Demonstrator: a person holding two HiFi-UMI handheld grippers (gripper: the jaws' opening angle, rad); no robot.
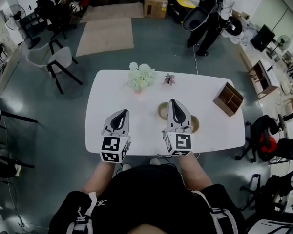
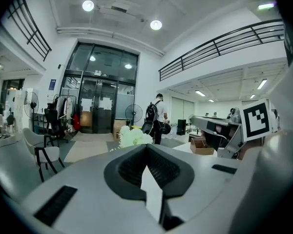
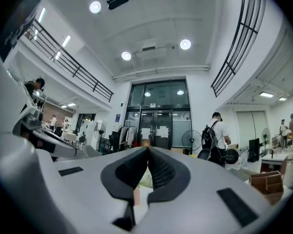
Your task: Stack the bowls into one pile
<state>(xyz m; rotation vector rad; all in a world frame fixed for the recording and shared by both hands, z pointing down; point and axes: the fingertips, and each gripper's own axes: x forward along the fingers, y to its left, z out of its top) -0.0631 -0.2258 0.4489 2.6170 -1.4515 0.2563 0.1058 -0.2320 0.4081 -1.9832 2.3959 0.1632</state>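
Note:
Two tan bowls lie on the white table [image 1: 112, 96], seen only in the head view. One bowl [image 1: 161, 111] shows just left of my right gripper [image 1: 174, 103]; the other bowl [image 1: 196, 125] peeks out on that gripper's right side. The gripper's body hides part of each. My right gripper is held level above them, and in its own view the jaws [image 3: 147, 148] meet with nothing between them. My left gripper [image 1: 120, 114] hovers over bare table to the left, well apart from the bowls. Its jaws [image 2: 146, 145] are shut and empty too.
A bunch of pale flowers [image 1: 140, 76] and a small plant [image 1: 169, 78] stand at the table's far edge. A wooden organiser box [image 1: 228, 99] sits at the right end. A chair [image 1: 58, 62] stands off to the left, and a person [image 1: 210, 9] stands far behind.

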